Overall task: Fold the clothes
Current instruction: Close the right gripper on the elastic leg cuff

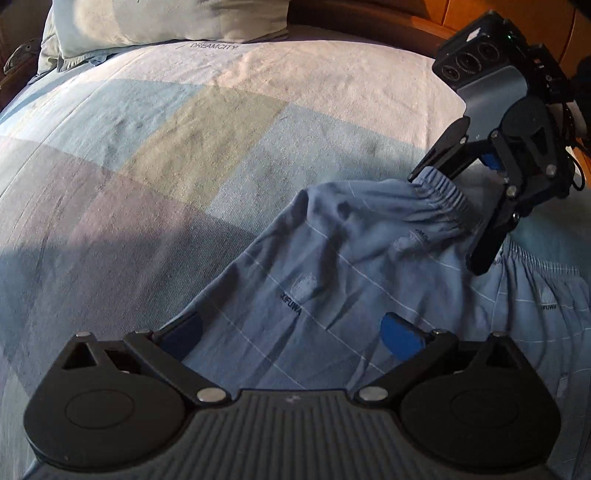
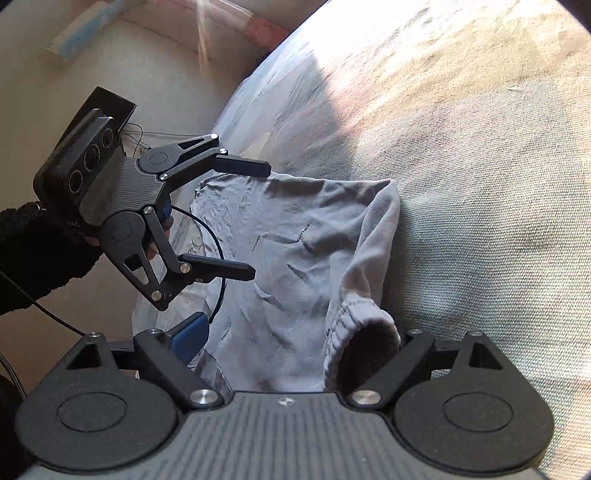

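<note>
Light blue shorts (image 1: 314,277) with thin white lines and small printed logos lie crumpled on the bed. Their gathered elastic waistband (image 1: 439,199) is lifted between the two fingers of my right gripper (image 1: 447,225), which stands open around it. In the right wrist view the same waistband (image 2: 343,321) bunches between that gripper's (image 2: 295,343) spread fingers, and the cloth hides the right fingertip. My left gripper (image 1: 291,332) is open over the lower part of the shorts (image 2: 295,240), its blue pad (image 1: 400,338) resting against the fabric. From the right wrist view the left gripper (image 2: 260,221) hovers wide open at the cloth's edge.
The bed sheet (image 1: 184,129) is a patchwork of pale blue, tan and mauve blocks. A pillow (image 1: 166,22) and a wooden headboard (image 1: 369,14) are at the far end. The bed edge drops to beige floor (image 2: 129,74). A dark sleeve (image 2: 29,251) and black cable (image 2: 218,258) hang by the left gripper.
</note>
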The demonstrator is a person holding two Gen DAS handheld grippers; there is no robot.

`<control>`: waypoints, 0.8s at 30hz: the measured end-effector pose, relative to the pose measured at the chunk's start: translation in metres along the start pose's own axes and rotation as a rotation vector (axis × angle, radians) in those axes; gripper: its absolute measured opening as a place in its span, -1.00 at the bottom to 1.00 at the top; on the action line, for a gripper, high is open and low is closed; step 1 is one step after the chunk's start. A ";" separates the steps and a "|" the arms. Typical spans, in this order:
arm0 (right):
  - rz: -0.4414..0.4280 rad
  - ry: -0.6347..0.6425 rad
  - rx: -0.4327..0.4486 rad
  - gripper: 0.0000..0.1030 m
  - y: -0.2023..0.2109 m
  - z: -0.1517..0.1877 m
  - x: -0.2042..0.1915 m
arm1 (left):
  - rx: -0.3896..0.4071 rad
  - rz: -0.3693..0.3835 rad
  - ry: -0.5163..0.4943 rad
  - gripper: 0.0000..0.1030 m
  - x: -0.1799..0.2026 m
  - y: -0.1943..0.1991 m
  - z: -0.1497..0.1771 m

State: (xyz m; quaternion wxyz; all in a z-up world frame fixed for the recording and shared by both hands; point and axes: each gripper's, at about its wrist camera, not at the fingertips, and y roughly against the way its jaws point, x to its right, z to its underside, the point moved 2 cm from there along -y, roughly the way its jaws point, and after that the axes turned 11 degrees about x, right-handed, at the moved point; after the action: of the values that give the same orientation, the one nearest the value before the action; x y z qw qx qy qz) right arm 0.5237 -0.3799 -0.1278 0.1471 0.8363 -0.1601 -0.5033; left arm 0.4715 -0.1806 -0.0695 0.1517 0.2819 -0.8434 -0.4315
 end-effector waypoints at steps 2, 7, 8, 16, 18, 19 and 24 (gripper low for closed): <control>-0.003 -0.012 0.000 0.77 -0.001 -0.004 0.002 | -0.009 0.004 0.026 0.98 0.004 0.002 0.011; 0.002 -0.033 0.029 0.77 -0.014 -0.006 0.003 | -0.012 0.019 0.085 0.98 0.014 0.011 0.025; 0.007 -0.028 0.033 0.76 -0.013 -0.005 0.002 | -0.021 0.024 0.086 0.98 0.016 0.011 0.027; 0.074 -0.119 0.085 -0.89 -0.007 0.001 0.030 | -0.085 0.024 0.091 0.98 0.021 0.002 0.054; 0.099 -0.170 0.093 -0.89 -0.007 0.002 0.039 | -0.083 0.012 0.063 0.98 0.024 0.000 0.056; 0.112 -0.171 0.089 -0.88 -0.008 0.002 0.038 | -0.083 0.007 0.061 0.98 0.025 -0.001 0.056; 0.115 -0.201 0.099 -0.58 -0.011 0.000 0.032 | -0.071 0.006 0.062 0.99 0.024 0.001 0.056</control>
State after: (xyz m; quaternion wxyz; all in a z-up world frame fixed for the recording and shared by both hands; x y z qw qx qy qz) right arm 0.5393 -0.3834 -0.1578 0.1174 0.7773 -0.2462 -0.5670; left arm 0.4238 -0.1587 -0.1013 0.1888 0.2872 -0.8232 -0.4518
